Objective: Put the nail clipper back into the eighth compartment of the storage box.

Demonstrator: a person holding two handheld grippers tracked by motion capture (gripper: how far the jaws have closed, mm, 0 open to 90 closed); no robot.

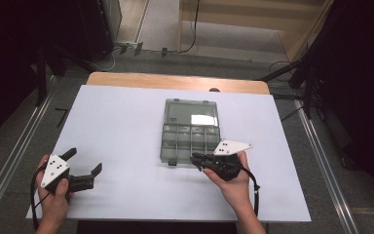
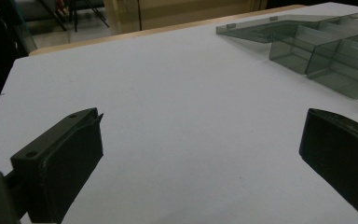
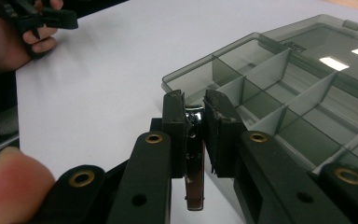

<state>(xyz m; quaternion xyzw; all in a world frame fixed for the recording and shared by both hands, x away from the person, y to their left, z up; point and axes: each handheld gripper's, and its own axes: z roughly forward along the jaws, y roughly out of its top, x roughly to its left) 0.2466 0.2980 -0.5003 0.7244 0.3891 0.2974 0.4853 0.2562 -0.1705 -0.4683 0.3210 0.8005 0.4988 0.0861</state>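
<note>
The right gripper [image 3: 196, 121] has its fingers pinched on a shiny metal clip [image 3: 195, 179] beside the open box [image 1: 191, 131] — not dropped in yet. The left gripper [image 1: 83, 165] waits wide open, holding nothing, over the desk [image 1: 121, 122].

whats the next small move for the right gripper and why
Probably carry it a little forward over the near compartments of the open organizer box and then open. The right gripper is shut on a small shiny metal piece, right at the box's near edge. The left gripper is open, off to the side.
</note>
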